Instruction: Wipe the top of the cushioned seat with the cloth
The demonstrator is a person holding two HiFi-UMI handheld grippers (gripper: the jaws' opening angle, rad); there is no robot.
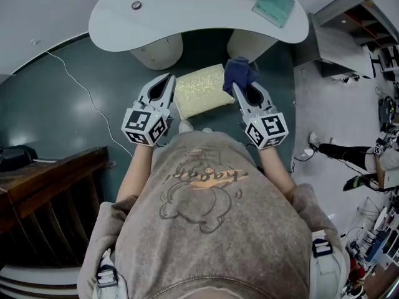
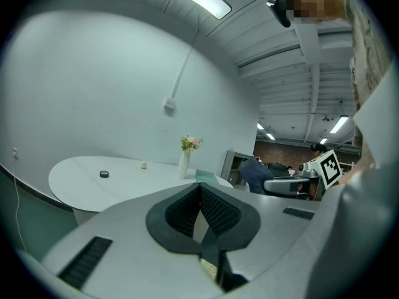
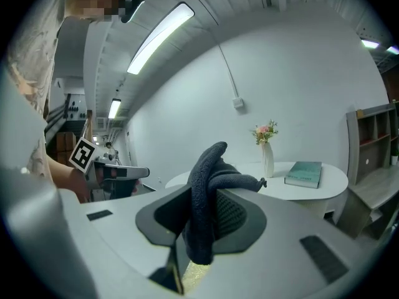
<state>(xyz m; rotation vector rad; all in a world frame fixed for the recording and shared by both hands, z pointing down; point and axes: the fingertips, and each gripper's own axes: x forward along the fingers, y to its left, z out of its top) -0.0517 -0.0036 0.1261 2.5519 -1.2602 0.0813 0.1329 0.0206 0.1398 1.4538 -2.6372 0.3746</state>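
The cushioned seat (image 1: 199,90) is a pale yellow padded block on the dark floor, just in front of the person. My right gripper (image 1: 237,87) is shut on a dark blue cloth (image 1: 237,73), held above the seat's right end; in the right gripper view the cloth (image 3: 209,195) bunches up out of the jaws. My left gripper (image 1: 170,82) hovers at the seat's left end, shut with nothing in it; a sliver of the yellow seat (image 2: 208,267) shows below its jaws.
A white curved table (image 1: 187,14) on two round pedestals stands just beyond the seat, carrying a teal book (image 1: 274,5), a vase of flowers (image 3: 267,149) and a small dark disc (image 1: 136,5). Grey shelving (image 1: 349,30) is at the right, a dark wooden bench (image 1: 43,192) at the left.
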